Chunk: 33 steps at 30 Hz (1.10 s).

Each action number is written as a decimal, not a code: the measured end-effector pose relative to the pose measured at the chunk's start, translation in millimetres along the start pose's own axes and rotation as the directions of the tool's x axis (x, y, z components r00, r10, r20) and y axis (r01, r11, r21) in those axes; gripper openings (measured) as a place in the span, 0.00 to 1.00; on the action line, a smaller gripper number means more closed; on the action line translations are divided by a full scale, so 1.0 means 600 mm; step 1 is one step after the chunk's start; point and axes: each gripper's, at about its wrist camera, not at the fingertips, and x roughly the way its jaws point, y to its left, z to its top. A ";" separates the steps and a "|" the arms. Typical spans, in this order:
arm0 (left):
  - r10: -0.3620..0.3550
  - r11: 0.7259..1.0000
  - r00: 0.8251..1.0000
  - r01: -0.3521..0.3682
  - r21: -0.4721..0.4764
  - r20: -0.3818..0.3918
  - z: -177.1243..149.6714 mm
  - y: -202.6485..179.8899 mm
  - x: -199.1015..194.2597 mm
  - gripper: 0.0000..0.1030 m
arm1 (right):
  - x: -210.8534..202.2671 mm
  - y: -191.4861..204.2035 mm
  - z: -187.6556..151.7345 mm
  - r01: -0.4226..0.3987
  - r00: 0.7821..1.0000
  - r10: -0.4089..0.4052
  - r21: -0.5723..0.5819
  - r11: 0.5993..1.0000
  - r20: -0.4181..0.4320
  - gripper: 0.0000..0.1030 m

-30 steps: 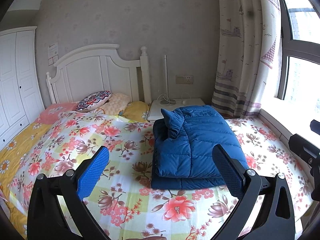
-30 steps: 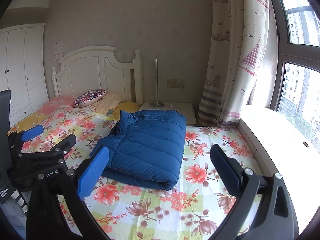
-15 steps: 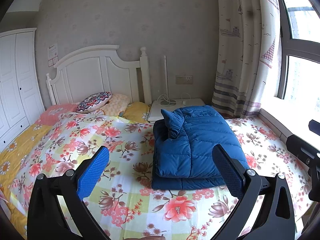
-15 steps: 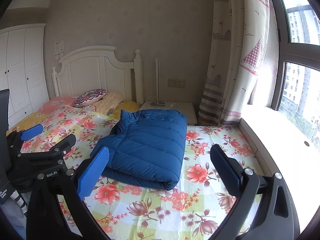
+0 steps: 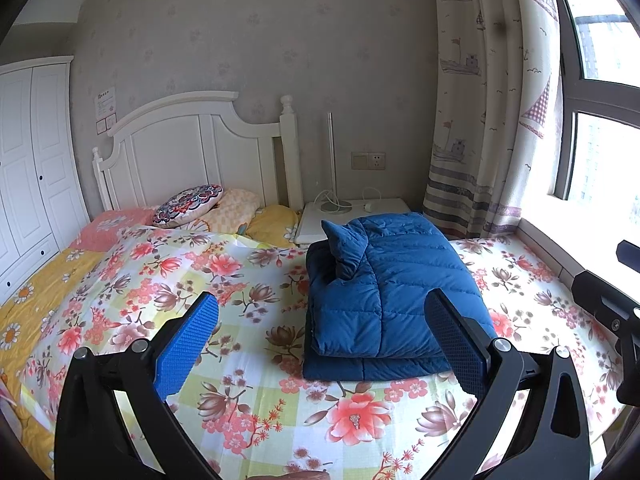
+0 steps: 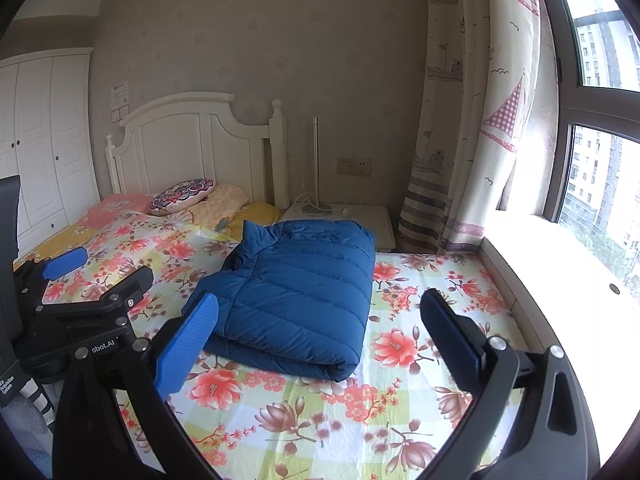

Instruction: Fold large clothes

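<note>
A blue down jacket (image 5: 384, 292) lies folded on the floral bedspread (image 5: 240, 392), ahead of the left gripper (image 5: 320, 340) and ahead-left of the right gripper (image 6: 320, 340); both jaws spread wide, holding nothing. Folding looks finished; any next move means reaching forward to tidy it.

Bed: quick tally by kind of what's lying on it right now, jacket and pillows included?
Folded blue jacket: 1
Round patterned cushion: 1
Pillows: 3, pink, checked, yellow
Floral sheet: 1
Total: 6
Neither claw, left or right, touches any of them; both are open.
</note>
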 end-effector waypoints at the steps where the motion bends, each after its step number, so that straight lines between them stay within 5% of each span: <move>1: 0.000 1.000 1.000 0.000 0.000 0.000 0.000 0.000 0.000 0.96 | -0.001 -0.002 0.000 0.000 1.000 0.000 0.000 1.000 0.001 0.97; 33: 0.012 0.999 1.000 -0.011 0.036 -0.027 -0.001 -0.025 0.034 0.96 | 0.026 -0.016 -0.012 -0.007 1.000 0.008 0.023 1.000 -0.027 0.97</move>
